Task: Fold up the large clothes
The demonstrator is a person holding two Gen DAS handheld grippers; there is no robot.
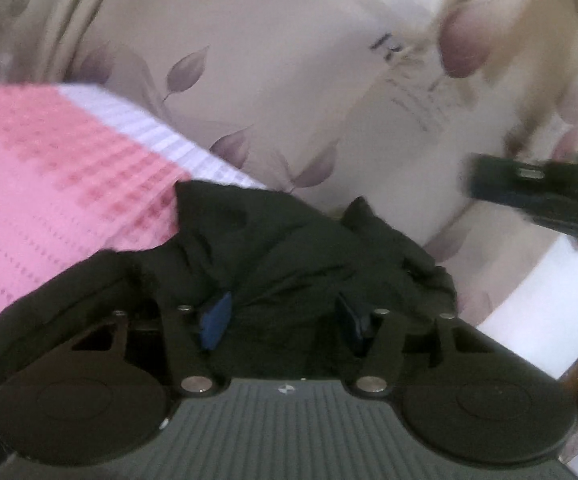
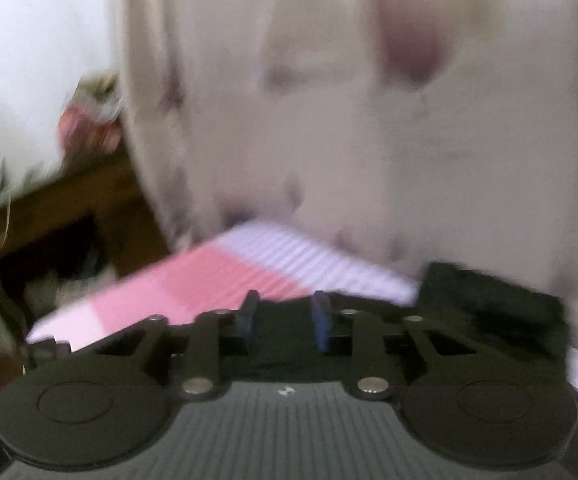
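Observation:
A black garment (image 1: 289,248) lies bunched on the floral bed sheet, with part of it over a pink and white waffle cloth (image 1: 49,168). My left gripper (image 1: 283,320) has a thick fold of the black garment filling the gap between its blue pads, which press on it. In the blurred right wrist view, my right gripper (image 2: 285,316) stands narrow, with dark cloth of the garment (image 2: 285,344) pinched between its pads. The right gripper (image 1: 537,192) also shows as a dark blur at the right of the left wrist view, above the sheet.
The floral sheet (image 1: 309,80) covers the bed behind the clothes. The pink and white cloth (image 2: 217,276) lies flat ahead of the right gripper. A dark wooden frame or floor (image 2: 69,216) shows at the left, beyond the bed's edge.

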